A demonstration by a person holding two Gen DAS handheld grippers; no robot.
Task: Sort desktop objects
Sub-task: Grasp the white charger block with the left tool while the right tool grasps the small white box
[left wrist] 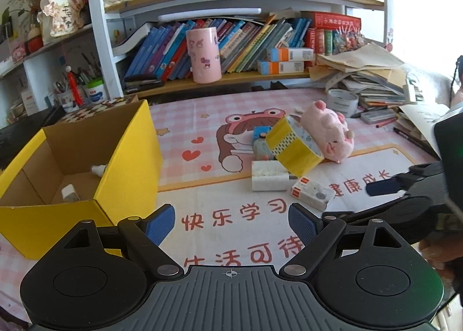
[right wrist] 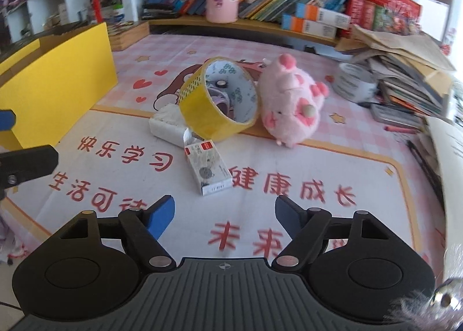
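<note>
**Small box lying nearest the right gripper**

Near the middle of the desk mat (right wrist: 332, 157), a cluster of loose things is waiting to be sorted; the small white box (right wrist: 209, 169) is lying flat at the near edge of that cluster, just ahead of the right gripper (right wrist: 225, 215) and slightly to its left, its long axis running roughly away from the tool and leaning a little left at the far end; the right gripper is standing spread wide with nothing between its blue pads, hovering apart from the box; behind the box the yellow tape roll (right wrist: 220, 99) is tilting on its edge against a white packet (right wrist: 167, 125), and the pink plush pig (right wrist: 289, 102) is lying just right of the roll, touching it

Over at the left edge of the mat the yellow cardboard box (left wrist: 127, 151) is sitting open, a couple of small pale items already lying inside; the left gripper (left wrist: 231, 222) is likewise spread and empty, hanging beside that box and well apart from the cluster; judging by this, the right hand is the nearer one, and its fingers would be closing across the small box's short sides
</note>
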